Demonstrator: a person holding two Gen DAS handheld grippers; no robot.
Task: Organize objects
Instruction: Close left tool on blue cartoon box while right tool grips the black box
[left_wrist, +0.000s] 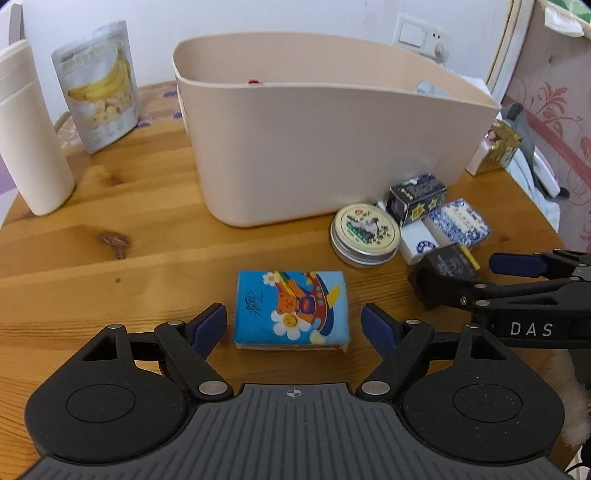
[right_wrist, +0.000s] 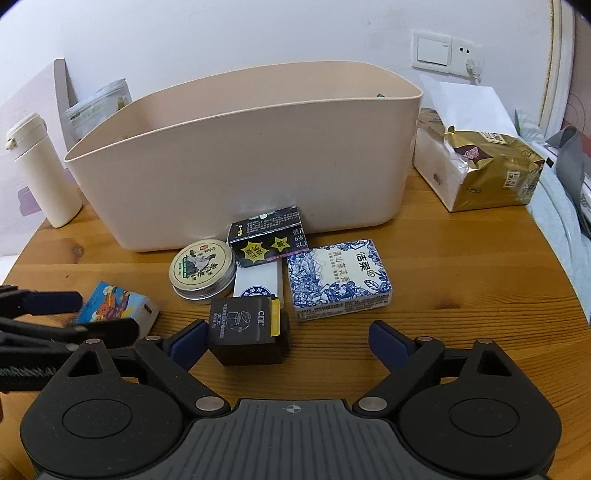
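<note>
A blue cartoon tissue pack (left_wrist: 291, 310) lies flat on the wooden table, between the fingers of my left gripper (left_wrist: 293, 325). The gripper is open, with a gap on each side of the pack. In the right wrist view a small black box (right_wrist: 243, 325) stands between the fingers of my right gripper (right_wrist: 288, 338). It sits close against the left pad and far from the right one, so this gripper is open. Behind them lie a round tin (right_wrist: 202, 269), a black star-printed box (right_wrist: 267, 240), a flat white box (right_wrist: 258, 282) and a blue-and-white tissue pack (right_wrist: 338, 280). The beige bin (right_wrist: 240, 166) stands beyond.
A banana-chip pouch (left_wrist: 98, 85) and a tall white bottle (left_wrist: 29, 136) stand at the back left. A gold bag (right_wrist: 491, 166) on a white box sits to the right of the bin. The round table's edge curves close on the right (right_wrist: 554, 295).
</note>
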